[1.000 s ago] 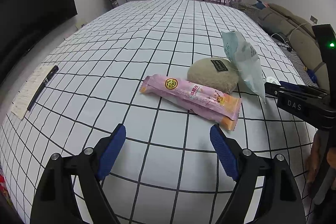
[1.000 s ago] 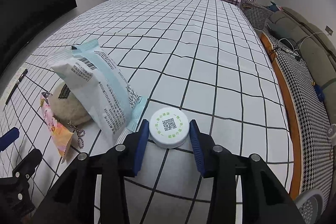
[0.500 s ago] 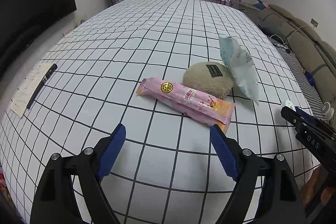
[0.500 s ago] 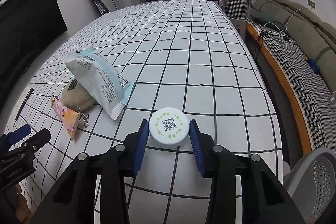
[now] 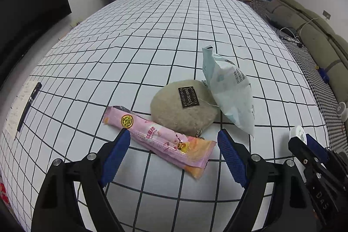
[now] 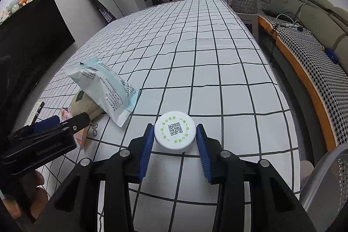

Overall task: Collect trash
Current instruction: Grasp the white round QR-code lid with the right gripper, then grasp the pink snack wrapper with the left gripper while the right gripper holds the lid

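White cap [image 6: 174, 133]: round, green print and a square code on top; pinched between the two blue pads of the right tool [image 6: 175, 140], held above the worktop's near right part.
Right tool: jaws closed partway on the cap, one pad against each side.
Pink wrapper [image 5: 161, 140]: flat on the worktop, lying slantwise; its middle sits between the blue pads of the left tool [image 5: 174, 150], with no pad touching it.
Left tool: jaws spread wide, nothing gripped.
Pale blue packet [image 5: 230, 94]: propped at a tilt against the beige pouch [image 5: 184, 108], lower corner near the worktop surface.
Beige pouch: touching the pink wrapper's far edge; dark label on top, small bead chain at its near side.
Worktop [image 6: 217, 71]: white cloth with a black grid; far half bare, broad open room beyond the items.
Right edge: drops to a floor strip, then a houndstooth bench [image 6: 315, 71]; grey mesh bin [image 6: 326, 186] at the near right corner.
Left edge: pen [image 5: 29, 105] on a paper slip, well apart from the wrappers.
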Available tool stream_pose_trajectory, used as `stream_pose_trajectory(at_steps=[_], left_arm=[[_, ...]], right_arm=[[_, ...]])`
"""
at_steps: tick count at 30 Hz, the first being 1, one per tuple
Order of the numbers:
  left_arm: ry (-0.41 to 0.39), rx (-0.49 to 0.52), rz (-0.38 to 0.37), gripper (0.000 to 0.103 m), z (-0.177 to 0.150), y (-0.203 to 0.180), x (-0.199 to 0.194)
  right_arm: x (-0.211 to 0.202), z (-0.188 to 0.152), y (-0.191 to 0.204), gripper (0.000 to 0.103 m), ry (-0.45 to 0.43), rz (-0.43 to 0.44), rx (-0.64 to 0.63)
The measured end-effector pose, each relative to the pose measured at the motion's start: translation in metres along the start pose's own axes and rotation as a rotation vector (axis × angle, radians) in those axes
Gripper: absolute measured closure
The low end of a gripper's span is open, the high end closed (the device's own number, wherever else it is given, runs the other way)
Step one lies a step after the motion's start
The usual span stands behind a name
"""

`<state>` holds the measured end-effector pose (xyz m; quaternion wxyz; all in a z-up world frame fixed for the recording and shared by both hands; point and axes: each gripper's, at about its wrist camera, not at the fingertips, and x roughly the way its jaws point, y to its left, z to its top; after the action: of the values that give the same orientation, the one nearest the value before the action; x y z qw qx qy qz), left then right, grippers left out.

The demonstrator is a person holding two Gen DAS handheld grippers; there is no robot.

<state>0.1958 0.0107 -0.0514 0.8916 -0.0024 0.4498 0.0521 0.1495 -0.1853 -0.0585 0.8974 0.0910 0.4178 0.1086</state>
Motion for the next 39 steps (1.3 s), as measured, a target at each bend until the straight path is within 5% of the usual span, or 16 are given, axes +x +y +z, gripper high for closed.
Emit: stream_pose_trajectory(at_steps=[17, 29, 39], left_arm=[[0.005, -0.047, 0.143, 0.022, -0.037, 0.066, -0.022], [-0.035, -0.1, 0.106, 0.021, -0.034, 0.084, -0.046], [0.005, -0.082, 0.115, 0.02, -0.01, 0.076, -0.001]], right_arm=[[-0.001, 0.0, -0.005, 0.065, -0.001, 0.016, 0.005], [-0.001, -0.001, -0.006, 0.064, -0.001, 0.018, 0.009], [-0.001, -0.001, -0.006, 0.064, 0.0, 0.019, 0.009]])
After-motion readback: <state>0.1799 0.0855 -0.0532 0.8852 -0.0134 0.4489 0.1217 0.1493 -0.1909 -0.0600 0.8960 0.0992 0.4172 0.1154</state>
